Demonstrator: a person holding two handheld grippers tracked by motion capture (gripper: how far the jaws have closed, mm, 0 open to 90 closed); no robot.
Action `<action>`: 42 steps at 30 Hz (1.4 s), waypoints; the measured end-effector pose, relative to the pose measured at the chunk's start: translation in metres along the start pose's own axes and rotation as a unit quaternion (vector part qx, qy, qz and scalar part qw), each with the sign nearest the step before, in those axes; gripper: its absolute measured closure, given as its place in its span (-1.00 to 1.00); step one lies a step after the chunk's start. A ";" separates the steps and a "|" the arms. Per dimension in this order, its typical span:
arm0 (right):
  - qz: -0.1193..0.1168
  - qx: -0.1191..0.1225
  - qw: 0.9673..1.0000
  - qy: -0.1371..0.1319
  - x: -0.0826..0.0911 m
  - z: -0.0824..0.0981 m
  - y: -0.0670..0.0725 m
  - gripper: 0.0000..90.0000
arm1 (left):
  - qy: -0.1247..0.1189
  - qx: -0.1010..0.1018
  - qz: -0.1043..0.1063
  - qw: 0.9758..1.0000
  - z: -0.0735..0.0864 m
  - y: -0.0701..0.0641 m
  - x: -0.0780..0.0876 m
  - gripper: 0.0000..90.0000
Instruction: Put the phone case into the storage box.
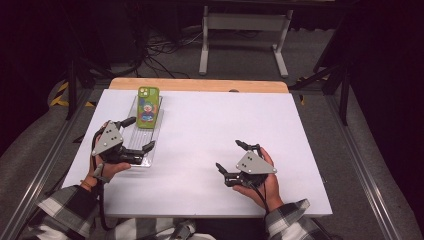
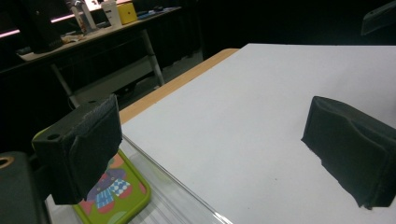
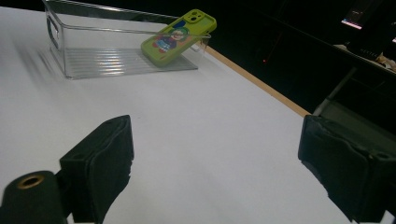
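A green phone (image 1: 148, 106) with a cartoon picture on its case leans tilted against the far end of a clear plastic bin (image 1: 153, 141) at the table's left. My left gripper (image 1: 138, 134) hovers over the bin's near half with its jaws wide open. In the left gripper view, one of its fingers (image 2: 79, 149) hangs just above the phone (image 2: 116, 191), the other is over bare table, and the bin's long wall (image 2: 187, 198) runs between them untouched. My right gripper (image 1: 230, 155) rests open at the table's front right, with nothing between its fingers. In the right gripper view, the phone (image 3: 180, 35) and bin (image 3: 116, 60) lie far ahead.
The white tabletop (image 1: 225, 125) has a wooden strip (image 1: 200, 85) along its far edge. Beyond it stand a white table frame (image 1: 245, 30) and loose cables on the floor. Black stand legs flank the table on both sides.
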State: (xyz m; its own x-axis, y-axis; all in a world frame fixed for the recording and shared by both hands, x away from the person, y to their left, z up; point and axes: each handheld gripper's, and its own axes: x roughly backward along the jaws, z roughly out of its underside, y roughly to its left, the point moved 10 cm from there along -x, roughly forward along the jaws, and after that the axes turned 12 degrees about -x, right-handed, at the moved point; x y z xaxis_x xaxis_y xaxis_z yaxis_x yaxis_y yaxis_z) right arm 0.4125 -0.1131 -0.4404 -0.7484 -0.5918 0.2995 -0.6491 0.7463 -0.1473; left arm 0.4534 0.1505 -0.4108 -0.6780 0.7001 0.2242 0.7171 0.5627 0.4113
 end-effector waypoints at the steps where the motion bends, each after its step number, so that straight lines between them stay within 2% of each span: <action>1: 0.000 0.000 1.000 0.000 0.000 0.000 0.000 -0.75 | 0.000 -0.005 -0.002 1.000 0.000 -0.002 0.000 -0.90; 16: 0.000 -0.003 1.000 -0.003 0.002 -0.001 0.000 -0.76 | -0.006 -0.010 0.015 1.000 -0.002 -0.022 0.003 -0.90; 18: 0.000 -0.002 1.000 -0.004 0.002 -0.002 0.001 -0.76 | -0.006 -0.016 0.017 1.000 -0.001 -0.023 0.004 -0.90; 20: -0.001 0.000 1.000 -0.004 0.002 -0.002 0.002 -0.76 | -0.006 -0.012 0.018 1.000 0.000 -0.026 0.005 -0.90; 21: -0.001 0.002 1.000 -0.005 0.002 -0.002 0.002 -0.76 | -0.005 -0.018 0.018 1.000 0.001 -0.026 0.005 -0.90; 22: -0.001 0.003 1.000 -0.004 0.002 -0.002 0.003 -0.76 | -0.005 -0.011 0.019 1.000 0.001 -0.028 0.005 -0.90; 29: -0.001 0.004 1.000 -0.007 0.004 -0.003 0.003 -0.76 | 0.004 -0.014 0.024 1.000 0.008 -0.032 0.006 -0.89; 32: 0.000 0.004 1.000 -0.007 0.005 -0.003 0.003 -0.76 | 0.007 -0.007 0.031 0.999 0.012 -0.037 0.005 -0.89; 39: 0.001 0.008 1.000 -0.006 0.006 -0.002 0.003 -0.76 | 0.012 -0.011 0.036 0.999 0.018 -0.041 0.007 -0.88; 42: 0.001 0.008 1.000 -0.005 0.006 -0.001 0.003 -0.76 | 0.011 -0.004 0.037 0.999 0.020 -0.042 0.009 -0.88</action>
State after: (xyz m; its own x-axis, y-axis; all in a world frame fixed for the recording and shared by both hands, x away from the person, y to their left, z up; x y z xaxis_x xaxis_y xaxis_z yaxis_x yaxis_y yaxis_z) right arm 0.4062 -0.1139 -0.4379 -0.7510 -0.5936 0.2894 -0.6498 0.7423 -0.1636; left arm 0.4203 0.1416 -0.4438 -0.6262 0.7300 0.2737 0.7645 0.5061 0.3992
